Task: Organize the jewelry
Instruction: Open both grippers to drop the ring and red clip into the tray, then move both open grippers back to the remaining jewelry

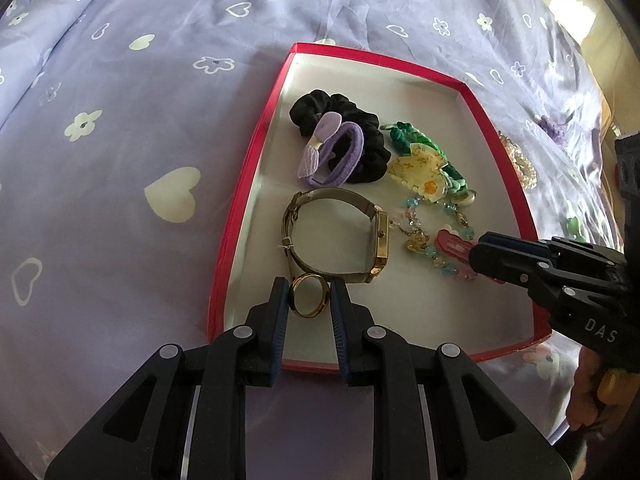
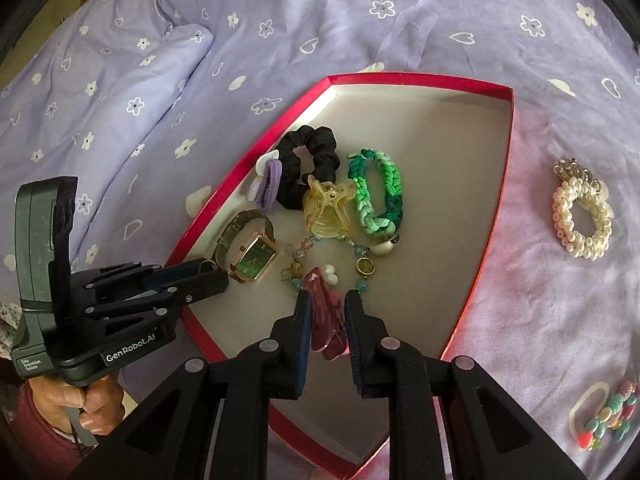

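Note:
A red-rimmed box [image 1: 256, 136] [image 2: 505, 184] lies on the bed. It holds a black scrunchie [image 1: 344, 112] [image 2: 316, 140], a purple hair tie with bow [image 1: 340, 156] [image 2: 269, 184], a green braided bracelet [image 1: 416, 138] [image 2: 384, 188], a yellow claw clip [image 1: 420, 174] [image 2: 326, 210], a gold watch [image 1: 378, 240] [image 2: 254, 260] and a beaded bracelet [image 1: 440, 260] [image 2: 362, 268]. My left gripper [image 1: 309, 300] [image 2: 212, 272] is shut on a gold ring [image 1: 309, 294] low over the box's near corner. My right gripper [image 2: 327, 312] [image 1: 480, 254] is shut on a pink hair clip [image 2: 326, 316] [image 1: 454, 246] over the beaded bracelet.
A pearl scrunchie [image 2: 582, 210] [image 1: 520, 160] lies on the purple bedsheet to the right of the box. A colourful bead bracelet [image 2: 608, 420] lies at the right, nearer me. A folded duvet [image 2: 100, 92] lies at the far left.

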A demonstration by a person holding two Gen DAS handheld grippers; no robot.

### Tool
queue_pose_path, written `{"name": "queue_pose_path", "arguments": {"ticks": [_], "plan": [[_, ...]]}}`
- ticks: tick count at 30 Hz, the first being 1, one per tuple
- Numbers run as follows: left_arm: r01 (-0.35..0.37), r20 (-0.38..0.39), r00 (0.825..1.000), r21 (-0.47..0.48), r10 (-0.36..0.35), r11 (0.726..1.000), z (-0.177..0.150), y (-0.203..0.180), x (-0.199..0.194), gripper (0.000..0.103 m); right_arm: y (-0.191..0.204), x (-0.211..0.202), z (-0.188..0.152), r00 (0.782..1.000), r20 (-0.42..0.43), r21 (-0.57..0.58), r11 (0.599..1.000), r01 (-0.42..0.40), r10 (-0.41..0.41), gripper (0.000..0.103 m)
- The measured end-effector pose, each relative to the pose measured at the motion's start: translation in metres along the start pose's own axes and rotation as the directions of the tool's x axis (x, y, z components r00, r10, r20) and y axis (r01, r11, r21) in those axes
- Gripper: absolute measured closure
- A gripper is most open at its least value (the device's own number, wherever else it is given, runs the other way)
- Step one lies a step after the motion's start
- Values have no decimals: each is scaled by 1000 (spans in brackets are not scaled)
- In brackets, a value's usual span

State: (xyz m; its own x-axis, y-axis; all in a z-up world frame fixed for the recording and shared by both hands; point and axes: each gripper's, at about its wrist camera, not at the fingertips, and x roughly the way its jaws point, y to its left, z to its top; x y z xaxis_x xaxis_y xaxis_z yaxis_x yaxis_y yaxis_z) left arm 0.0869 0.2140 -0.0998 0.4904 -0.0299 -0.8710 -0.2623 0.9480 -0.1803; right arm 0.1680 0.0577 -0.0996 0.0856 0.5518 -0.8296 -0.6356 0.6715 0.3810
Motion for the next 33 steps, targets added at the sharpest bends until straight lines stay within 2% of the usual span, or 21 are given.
{"name": "queue_pose_path", "arguments": {"ticks": [20, 24, 29, 33], "plan": [[-18, -1, 1000, 4, 18, 1000, 0, -3, -4, 76, -1, -6, -4, 999, 18, 37, 998, -42, 41, 78], [-17, 17, 1000, -7, 17, 1000, 0, -3, -13, 73, -2, -15, -5, 998, 42, 45, 998, -48, 46, 75], [-5, 57, 998, -18, 6, 1000, 0, -8, -32, 65, -9, -40, -12, 992, 108, 82, 994, -73, 63, 65], [21, 81, 997, -24, -19, 1000, -4, -17, -46, 63, -20, -63, -25, 987, 150, 110, 991, -70, 53, 64]]}}
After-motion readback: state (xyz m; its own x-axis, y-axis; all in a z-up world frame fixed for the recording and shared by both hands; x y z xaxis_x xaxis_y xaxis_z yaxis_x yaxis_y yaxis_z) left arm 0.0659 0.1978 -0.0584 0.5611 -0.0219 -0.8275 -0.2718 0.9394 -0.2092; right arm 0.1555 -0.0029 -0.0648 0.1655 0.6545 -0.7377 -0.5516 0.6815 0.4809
